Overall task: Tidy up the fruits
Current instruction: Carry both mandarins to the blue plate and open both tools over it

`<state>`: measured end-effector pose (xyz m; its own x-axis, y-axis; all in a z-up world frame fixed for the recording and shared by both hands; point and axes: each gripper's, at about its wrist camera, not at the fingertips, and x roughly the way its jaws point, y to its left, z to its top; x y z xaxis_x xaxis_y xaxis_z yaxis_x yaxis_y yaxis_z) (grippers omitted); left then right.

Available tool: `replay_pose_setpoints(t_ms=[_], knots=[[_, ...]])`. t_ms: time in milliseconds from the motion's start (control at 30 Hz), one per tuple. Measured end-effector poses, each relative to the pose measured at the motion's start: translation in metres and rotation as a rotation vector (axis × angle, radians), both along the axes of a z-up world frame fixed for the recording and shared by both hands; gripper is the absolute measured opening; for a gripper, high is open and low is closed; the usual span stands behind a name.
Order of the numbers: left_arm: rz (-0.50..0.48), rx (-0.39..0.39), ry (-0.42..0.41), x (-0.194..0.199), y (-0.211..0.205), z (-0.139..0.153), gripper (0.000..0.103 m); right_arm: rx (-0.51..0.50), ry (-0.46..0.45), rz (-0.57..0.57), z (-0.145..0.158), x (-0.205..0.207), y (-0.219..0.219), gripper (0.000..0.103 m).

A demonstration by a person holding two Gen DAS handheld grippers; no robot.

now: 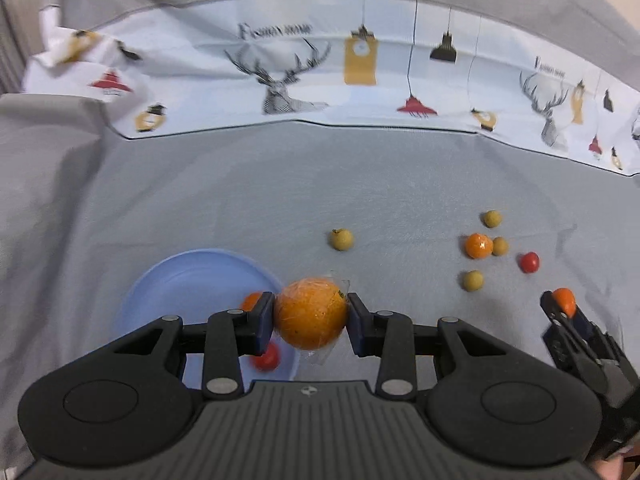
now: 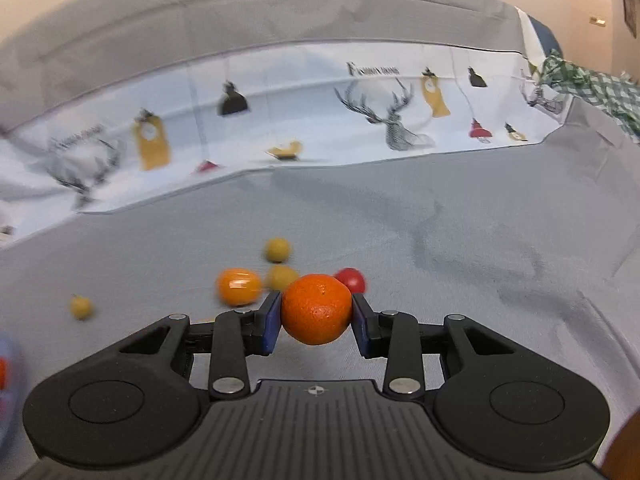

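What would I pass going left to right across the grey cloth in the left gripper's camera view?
Blue plate → wrapped orange in the left gripper → small orange fruit → red tomato → right gripper holding an orange fruit.

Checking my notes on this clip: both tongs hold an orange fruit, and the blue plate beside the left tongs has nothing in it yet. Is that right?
Not quite. The blue plate is not empty: the left wrist view shows a red fruit and a small orange fruit already in it. The rest stands: the left tongs grip a wrapped orange, and the right tongs grip a mandarin.
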<state>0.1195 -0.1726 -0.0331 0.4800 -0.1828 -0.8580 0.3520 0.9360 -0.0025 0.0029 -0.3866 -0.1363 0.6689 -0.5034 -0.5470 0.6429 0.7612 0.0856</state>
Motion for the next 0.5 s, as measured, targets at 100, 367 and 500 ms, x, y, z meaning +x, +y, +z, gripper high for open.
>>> replay_pose_setpoints(t_ms=[100,367,500], knots=[[0.004,0.003,-0.039,-0.034,0.035,0.017,0.041,0.037,-0.041,0.079,0.032,-0.036,0.034,0.038],[0.082,-0.003,-0.079,-0.119,0.138,0.036,0.041,0.049,-0.067,0.352,0.086,-0.108,0.147,0.038],[0.139,-0.021,-0.091,-0.149,0.180,0.037,0.041,0.003,-0.085,0.486,0.109,-0.121,0.190,0.038]])
